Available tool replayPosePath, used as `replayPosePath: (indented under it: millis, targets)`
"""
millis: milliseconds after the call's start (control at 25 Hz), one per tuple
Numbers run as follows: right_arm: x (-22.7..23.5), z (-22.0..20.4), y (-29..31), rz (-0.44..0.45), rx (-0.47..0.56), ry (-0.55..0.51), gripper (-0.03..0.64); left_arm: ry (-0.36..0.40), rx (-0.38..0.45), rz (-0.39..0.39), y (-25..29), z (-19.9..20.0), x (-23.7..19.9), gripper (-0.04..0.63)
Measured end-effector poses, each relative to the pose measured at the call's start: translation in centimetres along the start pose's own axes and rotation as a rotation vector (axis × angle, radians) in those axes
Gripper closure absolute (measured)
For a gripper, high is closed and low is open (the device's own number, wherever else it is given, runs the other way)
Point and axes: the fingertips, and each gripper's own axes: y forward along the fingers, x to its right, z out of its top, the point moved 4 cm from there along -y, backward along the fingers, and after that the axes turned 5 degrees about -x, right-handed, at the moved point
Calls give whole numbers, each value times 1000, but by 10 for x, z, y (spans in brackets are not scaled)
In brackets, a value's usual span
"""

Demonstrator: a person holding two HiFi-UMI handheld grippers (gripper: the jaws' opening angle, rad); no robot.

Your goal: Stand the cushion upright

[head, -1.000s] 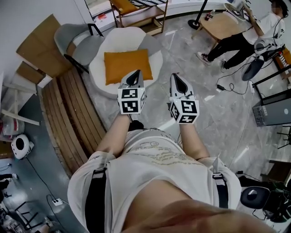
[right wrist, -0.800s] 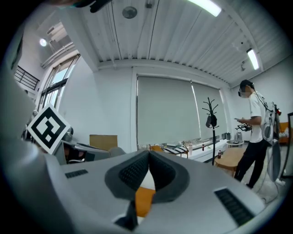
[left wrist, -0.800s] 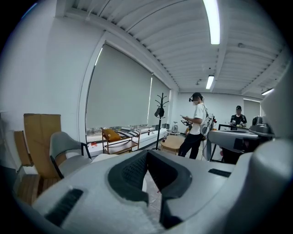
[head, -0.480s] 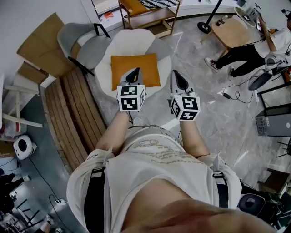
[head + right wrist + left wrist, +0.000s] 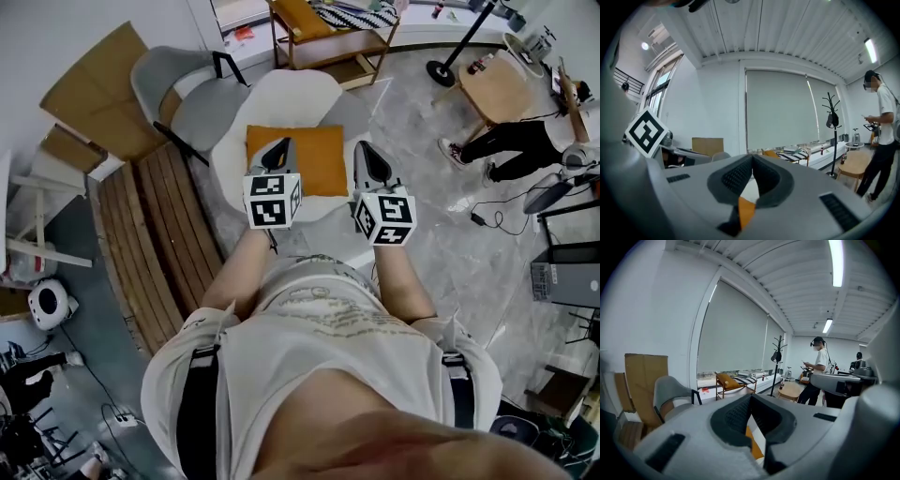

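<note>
The jaws of the left gripper (image 5: pixel 750 398) and the right gripper (image 5: pixel 752 161) are seen pressed together, with nothing held between them. In the head view both grippers are shown side by side at centre frame, in front of the near edge of the orange cushion (image 5: pixel 316 155). The cushion is laid flat on a white seat (image 5: pixel 281 94) at upper centre. A grey chair (image 5: pixel 183 94) is placed to the left of the seat.
</note>
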Motion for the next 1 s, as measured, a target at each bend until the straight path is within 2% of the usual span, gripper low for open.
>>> replayPosePath:
  millis: [280,560,760,1000]
  targets:
    - [-15,-6,40,27,-43,-13,588,-39,-22,-2,19,-7,-30,574]
    - [-10,-12,70,54,-74,5,588,-58,-59,15,40,-11,-44,574]
    - [3,-14,108,113,-97,15,588,-73,-80,70,64,-7,-57,574]
    - [22,6,162,204,-89,-3,588,-89,-63,146,94,21,-70,574]
